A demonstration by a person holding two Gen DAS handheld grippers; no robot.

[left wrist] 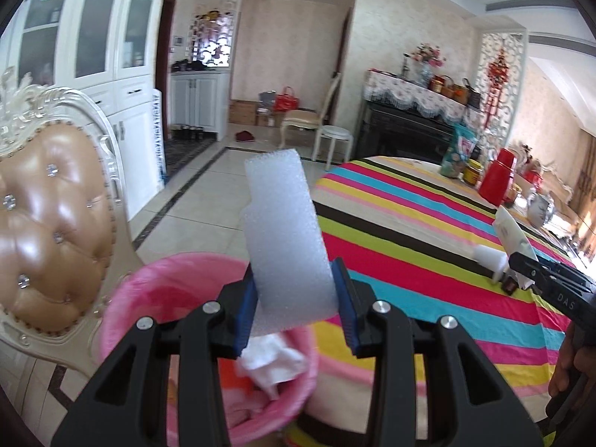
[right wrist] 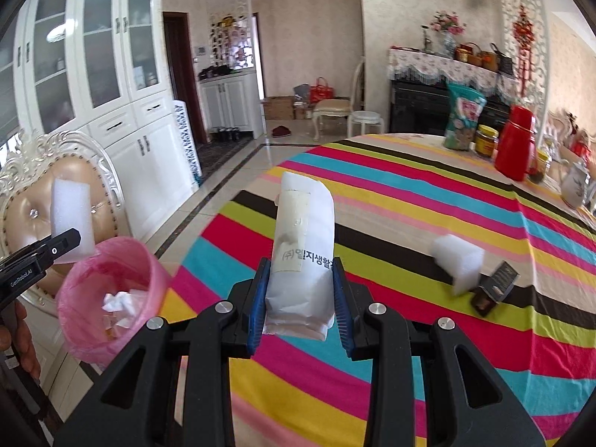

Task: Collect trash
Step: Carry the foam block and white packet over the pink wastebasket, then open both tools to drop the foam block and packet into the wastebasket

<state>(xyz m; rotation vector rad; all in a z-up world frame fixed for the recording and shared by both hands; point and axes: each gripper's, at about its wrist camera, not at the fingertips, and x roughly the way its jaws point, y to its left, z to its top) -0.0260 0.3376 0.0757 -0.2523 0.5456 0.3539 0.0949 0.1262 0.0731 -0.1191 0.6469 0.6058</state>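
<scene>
While the left gripper [left wrist: 296, 298] clamps an upright white foam strip [left wrist: 287, 238] above the pink-lined round waste bin [right wrist: 111, 294] just off the striped tablecloth's [right wrist: 409, 223] edge, the right gripper [right wrist: 300, 298] grips a white printed tube [right wrist: 303, 246] over the tabletop. A foam block [right wrist: 458, 264] and dark packet [right wrist: 497, 287] lie near the right edge.

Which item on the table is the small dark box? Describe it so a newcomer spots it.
Start at the striped tablecloth in the right wrist view and look right of the right gripper. Past it lies a loose white foam block; the small dark box sits at its right side. It is the only dark item there, tipped open.
</scene>
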